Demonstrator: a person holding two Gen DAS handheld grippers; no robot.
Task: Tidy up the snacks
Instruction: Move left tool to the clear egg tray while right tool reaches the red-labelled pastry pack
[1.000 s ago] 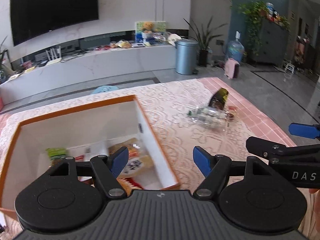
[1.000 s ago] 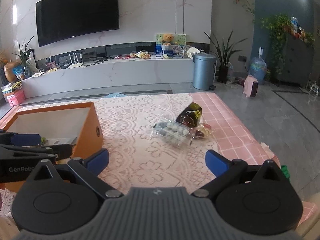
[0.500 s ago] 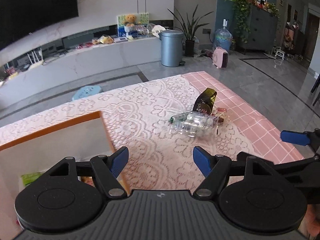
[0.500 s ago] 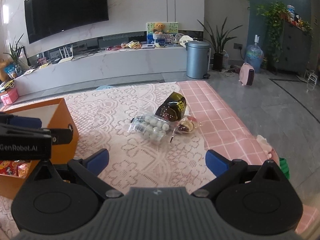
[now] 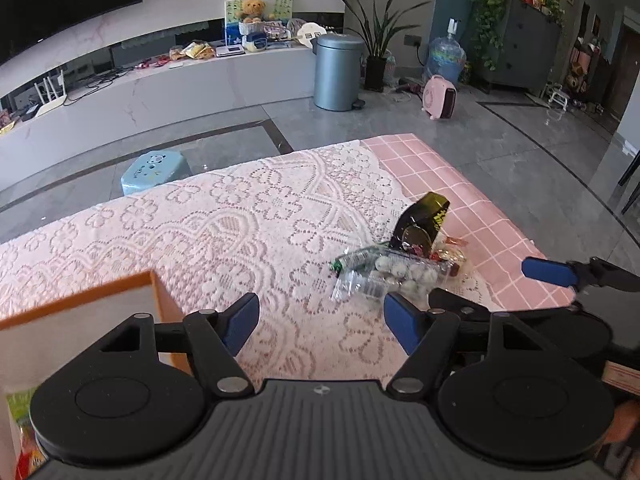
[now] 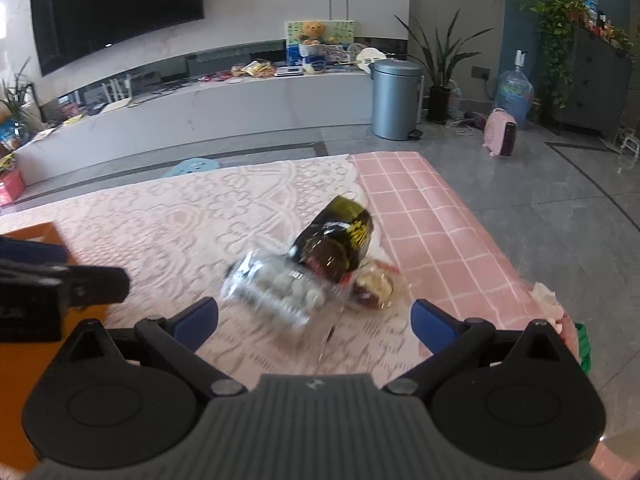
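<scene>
You had both grippers empty at this moment: the left gripper (image 5: pixel 320 322) had its fingers spread wide with nothing between them, and the right gripper (image 6: pixel 314 320) likewise stood fully parted and held nothing. The task was judged partly done. Some snacks already lay in the box (image 5: pixel 120 292), where coloured packets (image 5: pixel 20 420) showed at the lower left edge of the left view. Three items were left on the lace cloth (image 5: pixel 240 220): a clear bag (image 5: pixel 384 276) of pale round sweets, a dark pouch (image 5: pixel 424 220) leaning against its far side, and a small wrapped item (image 6: pixel 372 284) touching both near the pink check cloth (image 5: pixel 460 200). This pile lay well apart from the box, ahead of both grippers, and the right view showed it motion-blurred. Compared with one second earlier, your left gripper had swung away from above the box interior, so that only the box corner was in view at lower left and the pile sat nearer the centre. Your right gripper had closed on the pile, which appeared larger and nearer its fingers. The finger spacing on both was unchanged. The next step was judged to be picking up the clear bag with the right gripper.
</scene>
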